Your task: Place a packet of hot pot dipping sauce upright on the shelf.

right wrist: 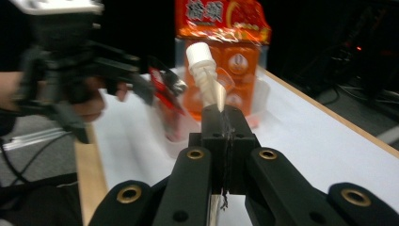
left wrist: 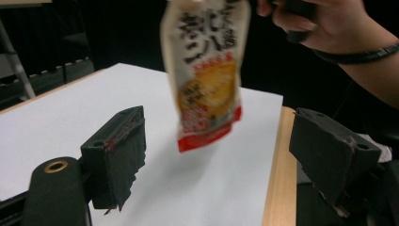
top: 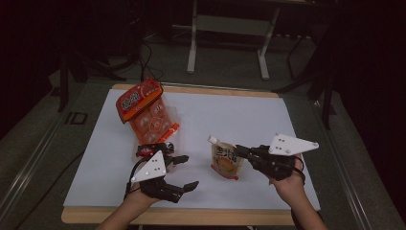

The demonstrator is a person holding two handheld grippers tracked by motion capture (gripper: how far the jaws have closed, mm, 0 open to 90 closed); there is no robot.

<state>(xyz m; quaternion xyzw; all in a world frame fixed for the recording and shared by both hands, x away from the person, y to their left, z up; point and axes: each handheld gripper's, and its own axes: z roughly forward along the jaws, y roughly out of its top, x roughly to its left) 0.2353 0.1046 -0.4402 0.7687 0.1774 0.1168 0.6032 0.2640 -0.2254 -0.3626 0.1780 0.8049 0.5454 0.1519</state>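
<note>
A spouted drink pouch, white with a yellow picture and a red bottom edge, hangs clear of the white table top. My right gripper is shut on the pouch's upper edge just below its white spout; in the right gripper view the jaws meet on the foil. In the left gripper view the pouch dangles ahead of my left gripper. That gripper's jaws stand wide apart with nothing between the pads. My left gripper sits near the front edge, left of the pouch.
An orange pack of jelly cups lies at the back left of the table. A small red-and-black packet rests just beyond my left gripper. The wooden front edge runs under both forearms. Metal stand legs rise behind the table.
</note>
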